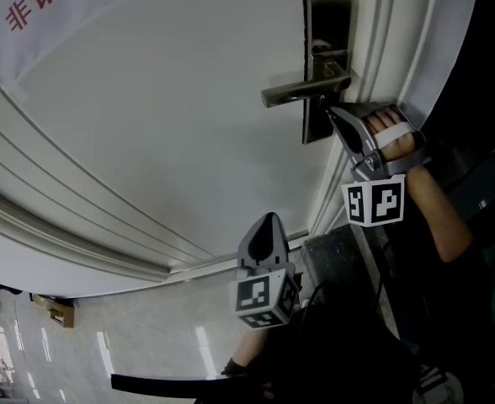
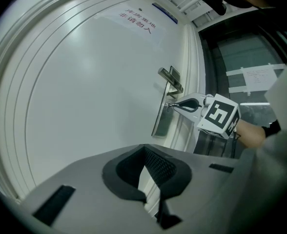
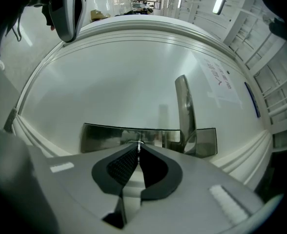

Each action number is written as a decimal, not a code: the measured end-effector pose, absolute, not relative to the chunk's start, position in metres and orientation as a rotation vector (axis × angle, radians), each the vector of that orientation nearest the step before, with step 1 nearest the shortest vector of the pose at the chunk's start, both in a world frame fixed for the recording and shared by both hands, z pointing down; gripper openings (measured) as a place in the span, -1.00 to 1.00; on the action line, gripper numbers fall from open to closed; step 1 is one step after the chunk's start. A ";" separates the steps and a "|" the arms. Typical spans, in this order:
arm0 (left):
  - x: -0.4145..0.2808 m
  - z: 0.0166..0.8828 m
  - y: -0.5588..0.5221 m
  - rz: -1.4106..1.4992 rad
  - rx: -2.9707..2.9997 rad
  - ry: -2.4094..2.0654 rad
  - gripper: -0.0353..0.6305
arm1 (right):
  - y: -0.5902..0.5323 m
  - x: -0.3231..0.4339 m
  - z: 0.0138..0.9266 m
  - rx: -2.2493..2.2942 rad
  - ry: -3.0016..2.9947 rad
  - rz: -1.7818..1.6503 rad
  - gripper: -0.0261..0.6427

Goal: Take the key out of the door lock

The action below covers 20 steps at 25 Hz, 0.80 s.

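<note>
We read the right gripper as pressed together on the key: a thin metal sliver sits pinched between its tips, right up against the dark lock. The handle sticks out just beside the grip point, level and not pressed. In the head view this gripper reaches in under the handle, tips at the lower part of the lock plate, near the door edge.

The left gripper hangs lower, well apart from the lock. Its tips meet with nothing between them, only white door showing behind. It takes no part here.

In the left gripper view the key looks like a small bit at the plate, touching it, with the right gripper's tips on it. We cannot tell how deep the blade sits.

Progress, as we judge it: reach done, grip done. The key is not out; it looks seated in, or right at, the keyhole. Left to do: pull straight back from the plate until the blade clears. Whether it first needs a turn to the release position, we cannot tell.
</note>
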<state>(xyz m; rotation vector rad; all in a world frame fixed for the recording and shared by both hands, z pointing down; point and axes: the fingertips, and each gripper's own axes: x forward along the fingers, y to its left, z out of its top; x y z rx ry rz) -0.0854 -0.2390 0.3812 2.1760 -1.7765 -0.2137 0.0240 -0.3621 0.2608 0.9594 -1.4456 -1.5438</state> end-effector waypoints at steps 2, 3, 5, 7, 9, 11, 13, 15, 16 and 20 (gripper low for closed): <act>-0.084 0.383 -0.239 -0.207 2.176 -1.770 -0.89 | -0.362 0.024 0.261 0.960 -1.443 -1.543 -0.89; -0.084 0.383 -0.239 -0.206 2.176 -1.767 -0.89 | -0.362 0.024 0.261 0.960 -1.443 -1.543 -0.89; -0.084 0.383 -0.239 -0.211 2.180 -1.766 -0.89 | -0.362 0.024 0.261 0.960 -1.442 -1.543 -0.89; -0.084 0.380 -0.240 -0.224 2.177 -1.764 -0.89 | -0.363 0.024 0.261 0.962 -1.442 -1.543 -0.89; -0.085 0.379 -0.240 -0.226 2.172 -1.770 -0.89 | -0.363 0.024 0.261 0.962 -1.442 -1.544 -0.89; -0.086 0.380 -0.240 -0.216 2.168 -1.776 -0.89 | -0.363 0.024 0.261 0.962 -1.440 -1.545 -0.89; -0.085 0.383 -0.239 -0.211 2.170 -1.771 -0.89 | -0.363 0.024 0.261 0.965 -1.438 -1.546 -0.89; -0.085 0.384 -0.239 -0.211 2.176 -1.770 -0.89 | -0.363 0.024 0.261 0.968 -1.438 -1.546 -0.89; -0.086 0.383 -0.239 -0.214 2.177 -1.771 -0.89 | -0.363 0.024 0.261 0.968 -1.439 -1.547 -0.89; -0.086 0.383 -0.239 -0.219 2.174 -1.777 -0.89 | -0.363 0.024 0.262 0.966 -1.440 -1.555 -0.89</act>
